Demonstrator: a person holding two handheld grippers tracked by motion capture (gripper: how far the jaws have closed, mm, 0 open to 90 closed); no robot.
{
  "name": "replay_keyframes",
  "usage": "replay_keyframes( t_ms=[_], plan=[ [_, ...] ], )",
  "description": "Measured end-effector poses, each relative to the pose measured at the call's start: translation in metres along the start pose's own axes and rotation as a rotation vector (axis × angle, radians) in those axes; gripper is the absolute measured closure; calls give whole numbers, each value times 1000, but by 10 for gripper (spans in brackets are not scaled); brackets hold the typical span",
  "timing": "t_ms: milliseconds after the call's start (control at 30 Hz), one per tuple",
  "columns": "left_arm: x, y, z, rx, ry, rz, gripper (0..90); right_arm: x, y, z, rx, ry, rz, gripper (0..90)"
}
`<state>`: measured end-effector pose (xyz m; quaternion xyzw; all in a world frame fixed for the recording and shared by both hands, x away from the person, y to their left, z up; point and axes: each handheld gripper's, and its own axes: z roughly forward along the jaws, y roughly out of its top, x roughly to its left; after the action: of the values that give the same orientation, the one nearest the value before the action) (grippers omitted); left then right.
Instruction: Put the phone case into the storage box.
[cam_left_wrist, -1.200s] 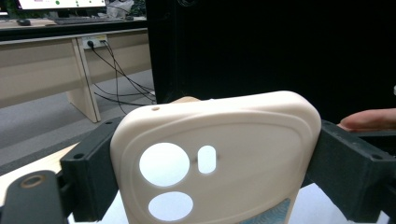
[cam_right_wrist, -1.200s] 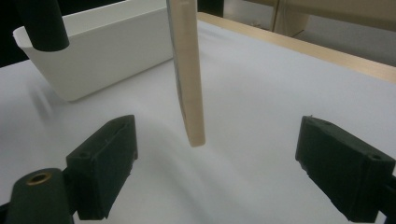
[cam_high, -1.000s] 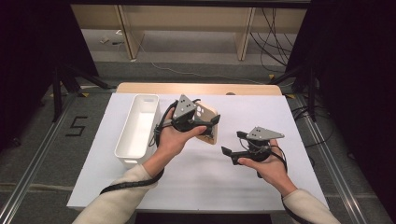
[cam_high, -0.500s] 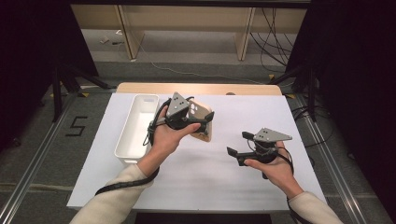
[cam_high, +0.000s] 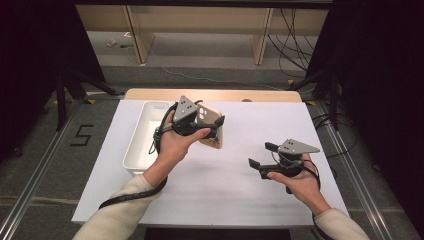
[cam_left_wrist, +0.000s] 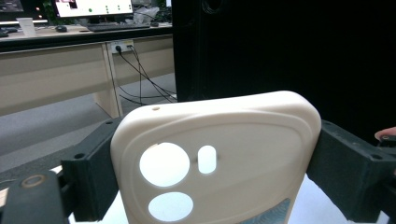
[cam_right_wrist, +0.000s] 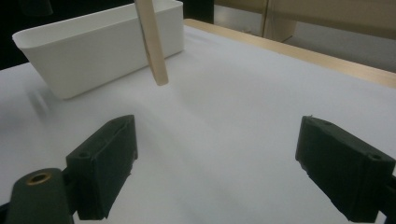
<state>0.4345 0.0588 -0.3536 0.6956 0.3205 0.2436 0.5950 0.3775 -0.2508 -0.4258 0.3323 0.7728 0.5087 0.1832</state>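
A cream phone case (cam_left_wrist: 219, 149) with round camera cutouts sits upright between the black jaws of my left gripper (cam_left_wrist: 215, 172), which press on both of its sides. In the high view the left gripper (cam_high: 216, 129) holds the phone case (cam_high: 206, 116) above the white table, just right of the bin. My right gripper (cam_high: 261, 154) hovers low over the table at the right, jaws wide apart with nothing between them. From the right gripper view the right gripper (cam_right_wrist: 224, 168) faces the case's thin edge (cam_right_wrist: 152, 42), which hangs in front of the bin.
A long white plastic bin (cam_high: 145, 135) stands on the left of the white table (cam_high: 225, 185); it shows as the bin (cam_right_wrist: 93, 46) in the right gripper view. A wooden strip (cam_high: 215, 95) runs along the table's far edge. Dark stands and cables flank the table.
My left hand has shifted slightly left toward the bin with the case still held. The right hand has drifted a little to the right.
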Motion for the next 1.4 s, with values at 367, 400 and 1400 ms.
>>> replay_keyframes(
  t_ms=[367,400,1400],
  plan=[
    [10,4,-6,0,27,-4,113,-1,-3,-3,1,-5,2,137],
    [11,4,-6,0,29,-5,114,-2,-3,-3,2,-6,1,137],
    [28,12,-16,-7,76,1,115,-7,-8,-10,-3,-27,22,137]
  ],
)
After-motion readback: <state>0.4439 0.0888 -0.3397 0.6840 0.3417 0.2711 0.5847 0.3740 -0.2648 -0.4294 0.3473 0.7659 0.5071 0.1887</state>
